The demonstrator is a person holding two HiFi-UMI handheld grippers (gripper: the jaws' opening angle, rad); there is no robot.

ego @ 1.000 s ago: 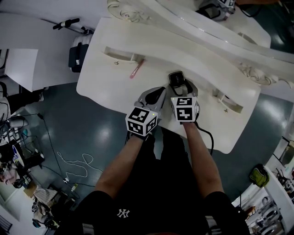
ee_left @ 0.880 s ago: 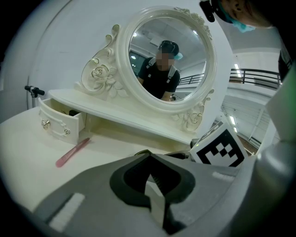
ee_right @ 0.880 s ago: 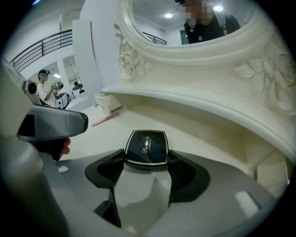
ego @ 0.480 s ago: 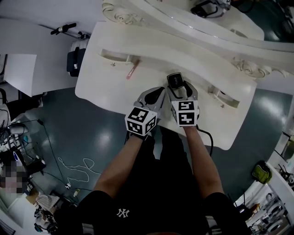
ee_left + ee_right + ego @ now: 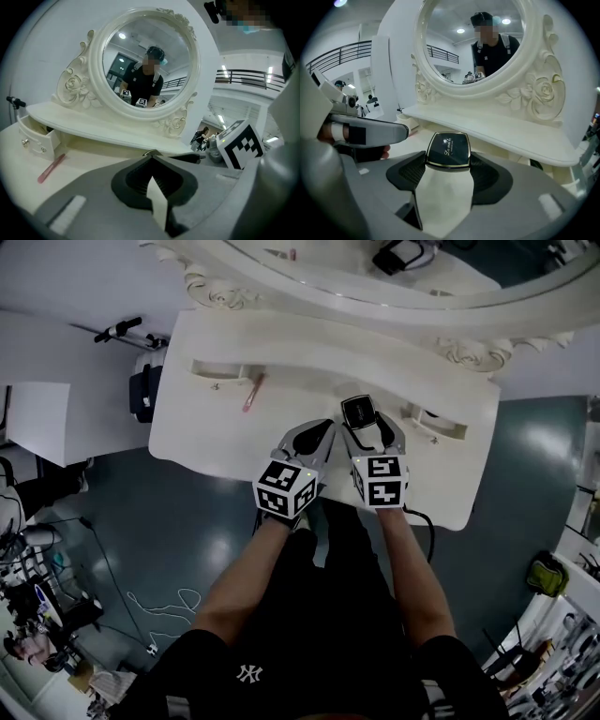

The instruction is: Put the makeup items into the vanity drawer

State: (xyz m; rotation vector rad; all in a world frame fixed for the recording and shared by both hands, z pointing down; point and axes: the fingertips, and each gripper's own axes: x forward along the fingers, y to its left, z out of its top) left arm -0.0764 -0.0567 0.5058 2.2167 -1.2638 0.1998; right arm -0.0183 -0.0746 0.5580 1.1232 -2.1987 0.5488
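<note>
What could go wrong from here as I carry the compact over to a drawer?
1. The right hand-held gripper pinches the black compact only at its near edge. Most of it sticks out past the jaws, so it might pivot or slip.
2. The open right drawer juts out from just below the vanity shelf, so the protruding compact could clip that overhang on the way in.

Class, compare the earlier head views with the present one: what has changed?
Only the head view turned, showing more mirror. The right gripper still clamps the black compact; the left gripper stays shut, empty; the pink stick still lies beside the open drawer.
</note>
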